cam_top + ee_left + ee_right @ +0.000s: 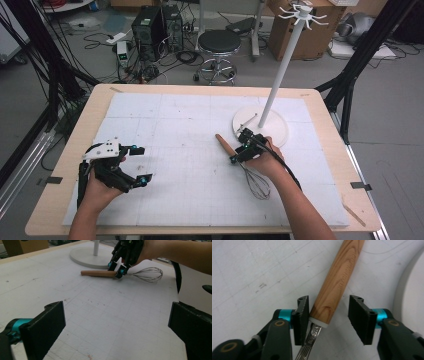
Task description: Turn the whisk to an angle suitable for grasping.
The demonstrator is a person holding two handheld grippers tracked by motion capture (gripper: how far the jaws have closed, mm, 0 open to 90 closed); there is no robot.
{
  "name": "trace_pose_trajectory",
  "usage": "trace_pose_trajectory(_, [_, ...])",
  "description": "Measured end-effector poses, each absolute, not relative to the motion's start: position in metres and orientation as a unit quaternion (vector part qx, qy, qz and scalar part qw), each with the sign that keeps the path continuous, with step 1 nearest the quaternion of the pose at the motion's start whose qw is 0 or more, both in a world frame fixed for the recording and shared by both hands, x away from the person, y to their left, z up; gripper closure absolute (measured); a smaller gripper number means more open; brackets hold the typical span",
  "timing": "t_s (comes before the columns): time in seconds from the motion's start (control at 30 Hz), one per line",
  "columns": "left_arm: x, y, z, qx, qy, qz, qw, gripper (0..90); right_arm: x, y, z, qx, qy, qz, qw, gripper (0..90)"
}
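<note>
A whisk (242,164) is seen lying right of centre on the white mat (165,150), its wooden handle (337,282) bracketed by the right gripper (329,315). The jaws are not yet clamped: one pad is touching the handle's lower end, the other is held apart. Because the handle is round and is caught near its ferrule, it could be rolled aside or levered out when the squeeze is completed. The round base (272,131) of the white stand (287,65) is set just above the gripper and could be bumped on lifting. At lower left, the left gripper (135,165) is held apart, with nothing between its jaws.
</note>
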State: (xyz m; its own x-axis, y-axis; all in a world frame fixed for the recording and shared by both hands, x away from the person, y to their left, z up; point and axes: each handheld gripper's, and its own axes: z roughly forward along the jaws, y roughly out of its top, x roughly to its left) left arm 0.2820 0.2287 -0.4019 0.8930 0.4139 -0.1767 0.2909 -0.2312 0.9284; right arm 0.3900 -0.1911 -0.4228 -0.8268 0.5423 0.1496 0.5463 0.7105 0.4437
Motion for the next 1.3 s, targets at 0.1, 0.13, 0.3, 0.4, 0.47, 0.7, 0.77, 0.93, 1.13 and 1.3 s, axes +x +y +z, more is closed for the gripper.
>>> trace_pose_trajectory(0.1, [0.281,0.229,-0.402,0.781,0.226,0.054,0.579,1.7,0.388,-0.187,-0.422,-0.293,-0.926,-0.239,0.007,54.3])
trace_pose_trajectory(0.13, [0.281,0.229,-0.401,0.780,0.227,0.055,0.580,1.7,0.387,-0.186,-0.422,-0.290,-0.927,-0.239,0.007,55.0])
trace_pose_trajectory(0.3, [0.281,0.230,-0.401,0.780,0.227,0.055,0.580,1.7,0.384,-0.181,-0.420,-0.284,-0.929,-0.237,0.008,56.6])
trace_pose_trajectory(0.4, [0.281,0.230,-0.401,0.780,0.229,0.054,0.580,1.7,0.384,-0.179,-0.422,-0.285,-0.931,-0.228,0.003,56.3])
trace_pose_trajectory(0.47, [0.281,0.229,-0.401,0.780,0.229,0.055,0.579,1.7,0.384,-0.179,-0.422,-0.284,-0.932,-0.227,0.001,56.3])
trace_pose_trajectory(0.7, [0.281,0.229,-0.401,0.782,0.226,0.054,0.578,1.7,0.381,-0.174,-0.419,-0.293,-0.931,-0.220,-0.006,64.4])
trace_pose_trajectory(0.77, [0.281,0.229,-0.401,0.781,0.227,0.053,0.579,1.7,0.381,-0.174,-0.419,-0.290,-0.930,-0.224,-0.006,66.2])
trace_pose_trajectory(0.93, [0.281,0.229,-0.401,0.779,0.229,0.054,0.582,1.7,0.378,-0.172,-0.417,-0.280,-0.935,-0.216,-0.001,69.8])
trace_pose_trajectory(1.13, [0.281,0.229,-0.401,0.780,0.227,0.054,0.581,1.7,0.374,-0.169,-0.416,-0.238,-0.946,-0.221,0.009,60.7])
trace_pose_trajectory(1.3, [0.281,0.230,-0.401,0.780,0.227,0.054,0.580,1.7,0.376,-0.169,-0.417,-0.251,-0.939,-0.234,0.024,54.2])
